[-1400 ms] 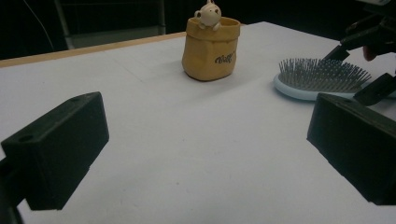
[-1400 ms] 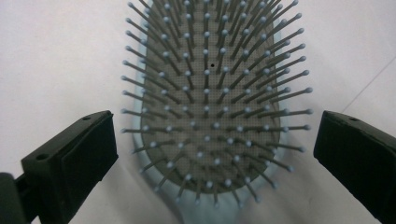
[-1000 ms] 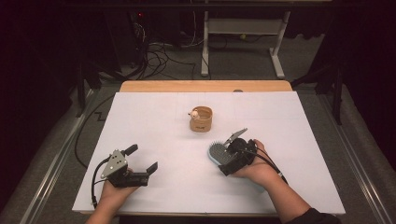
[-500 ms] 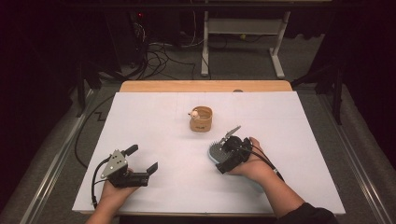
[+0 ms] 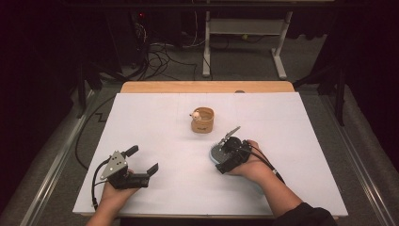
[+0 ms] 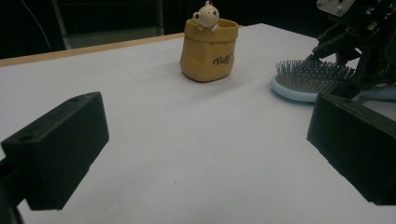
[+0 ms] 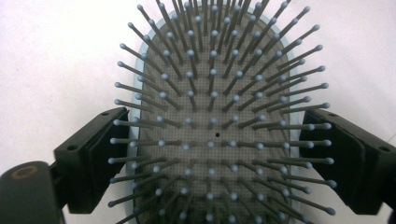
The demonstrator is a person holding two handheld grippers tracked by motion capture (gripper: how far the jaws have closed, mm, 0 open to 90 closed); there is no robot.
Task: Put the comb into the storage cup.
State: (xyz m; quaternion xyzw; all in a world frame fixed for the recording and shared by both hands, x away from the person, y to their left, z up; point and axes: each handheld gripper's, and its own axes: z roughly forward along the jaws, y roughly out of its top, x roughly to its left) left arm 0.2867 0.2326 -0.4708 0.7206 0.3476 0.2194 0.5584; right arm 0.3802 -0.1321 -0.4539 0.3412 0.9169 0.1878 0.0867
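Currently, the left gripper (image 5: 142, 163) rests nearest, jaws released and empty. The right gripper (image 5: 219, 155) straddles the hairbrush (image 7: 212, 121) lying bristles-up on the white table (image 5: 155, 132); its jaws have been closing, pads at the rim. Farther off stands a yellow pot (image 5: 202, 119).

pale blue hairbrush (image 7: 215, 126) lies flat on the table, bristles up.

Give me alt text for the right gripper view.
A light-blue paddle hairbrush lies bristles-up on the white table. The right tool straddles its head, black jaws at either edge; they have just been closing, and whether the pads yet press on it cannot be told.
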